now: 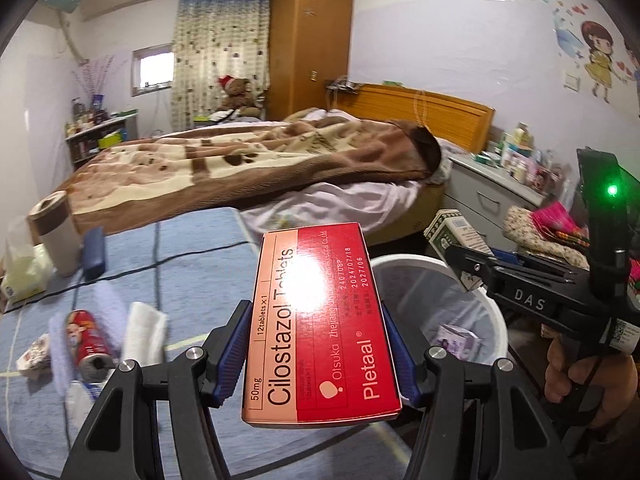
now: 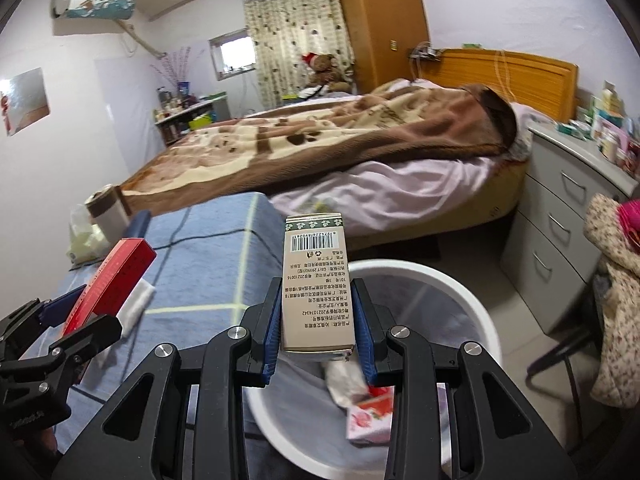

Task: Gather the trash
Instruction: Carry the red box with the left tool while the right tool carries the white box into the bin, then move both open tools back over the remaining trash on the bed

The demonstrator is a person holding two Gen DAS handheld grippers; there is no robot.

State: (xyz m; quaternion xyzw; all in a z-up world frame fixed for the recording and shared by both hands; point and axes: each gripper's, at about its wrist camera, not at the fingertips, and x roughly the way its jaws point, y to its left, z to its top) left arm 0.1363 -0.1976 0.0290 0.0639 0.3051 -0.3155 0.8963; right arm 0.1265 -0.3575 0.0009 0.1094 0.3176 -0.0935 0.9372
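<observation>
My left tongs (image 1: 316,344) and right tongs (image 2: 318,330) are black, with blue ribbed pads (image 1: 236,346) and silver screws (image 2: 400,332); "DAS" marks the right.

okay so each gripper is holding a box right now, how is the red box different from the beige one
The red box is wide, glossy red and salmon, printed "Cilostazol Tablets" in Latin letters; the beige box is narrower, with a green floral band, a barcode and Chinese text. The red box, in the left gripper, hangs beside the white bin; the beige box, in the right gripper, is over the bin's rim. Both are small cartons clamped between blue-padded fingers.
</observation>
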